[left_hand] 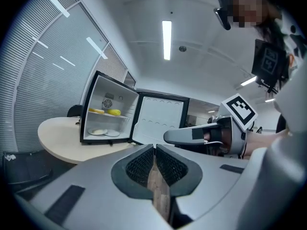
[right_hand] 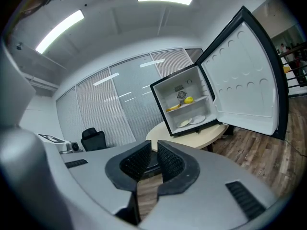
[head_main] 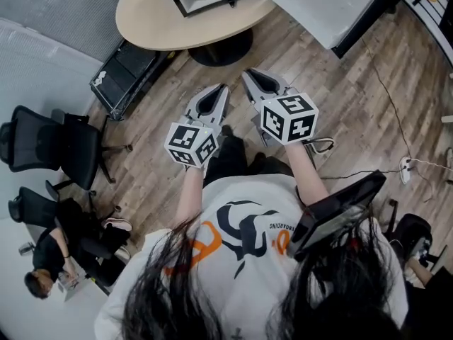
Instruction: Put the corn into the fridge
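Jaws of the left gripper (left_hand: pixel 154 148) and right gripper (right_hand: pixel 154 147) are pressed together, empty. The corn (right_hand: pixel 174 108), apparently the long yellow piece, lies on the mini fridge's (right_hand: pixel 171 91) upper shelf, well apart from both. On the worktop (right_hand: pixel 191 136), its door (right_hand: pixel 240 80) stands wide; left so, cold would escape.

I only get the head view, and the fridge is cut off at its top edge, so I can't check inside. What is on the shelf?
Observer: A long yellow thing and a round yellow one lie on the shelf of the fridge. They are too small to tell whether either is corn.
Operator: Are the grippers carrying anything?
Observer: The left gripper is shut, with nothing between its jaws.
Operator: And the right?
Observer: The right gripper is also shut and empty, and it points toward the open fridge.
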`<state>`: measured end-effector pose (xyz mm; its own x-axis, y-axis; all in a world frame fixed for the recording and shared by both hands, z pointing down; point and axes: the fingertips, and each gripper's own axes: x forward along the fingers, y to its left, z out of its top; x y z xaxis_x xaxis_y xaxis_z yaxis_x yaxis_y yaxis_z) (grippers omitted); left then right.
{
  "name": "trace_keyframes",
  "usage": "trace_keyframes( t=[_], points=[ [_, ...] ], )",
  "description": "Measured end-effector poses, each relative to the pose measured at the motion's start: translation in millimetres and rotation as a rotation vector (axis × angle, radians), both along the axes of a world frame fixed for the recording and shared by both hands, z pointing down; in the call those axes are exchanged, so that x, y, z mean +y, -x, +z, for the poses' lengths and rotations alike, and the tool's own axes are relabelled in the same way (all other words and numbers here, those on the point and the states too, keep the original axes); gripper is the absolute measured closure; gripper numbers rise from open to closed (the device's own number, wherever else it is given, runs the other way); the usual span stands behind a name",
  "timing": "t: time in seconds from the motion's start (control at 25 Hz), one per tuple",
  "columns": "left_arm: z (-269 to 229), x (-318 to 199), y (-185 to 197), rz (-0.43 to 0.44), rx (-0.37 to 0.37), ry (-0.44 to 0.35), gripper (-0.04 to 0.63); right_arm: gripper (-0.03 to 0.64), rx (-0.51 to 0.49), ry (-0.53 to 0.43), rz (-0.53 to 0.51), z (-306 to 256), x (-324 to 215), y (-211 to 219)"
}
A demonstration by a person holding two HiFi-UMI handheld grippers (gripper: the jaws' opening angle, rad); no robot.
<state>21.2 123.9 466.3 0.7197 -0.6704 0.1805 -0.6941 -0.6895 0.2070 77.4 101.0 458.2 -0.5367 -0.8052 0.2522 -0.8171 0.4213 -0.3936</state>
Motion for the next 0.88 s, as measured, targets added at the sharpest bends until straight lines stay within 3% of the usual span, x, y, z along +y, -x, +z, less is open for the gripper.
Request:
trace_keyframes(
  t=[0.88],
  points=[
    [-15,33,10,-0.05,0.003,-0.053,0.581,0.574,-0.014,-0.021,-0.046,-9,28,9]
  ],
)
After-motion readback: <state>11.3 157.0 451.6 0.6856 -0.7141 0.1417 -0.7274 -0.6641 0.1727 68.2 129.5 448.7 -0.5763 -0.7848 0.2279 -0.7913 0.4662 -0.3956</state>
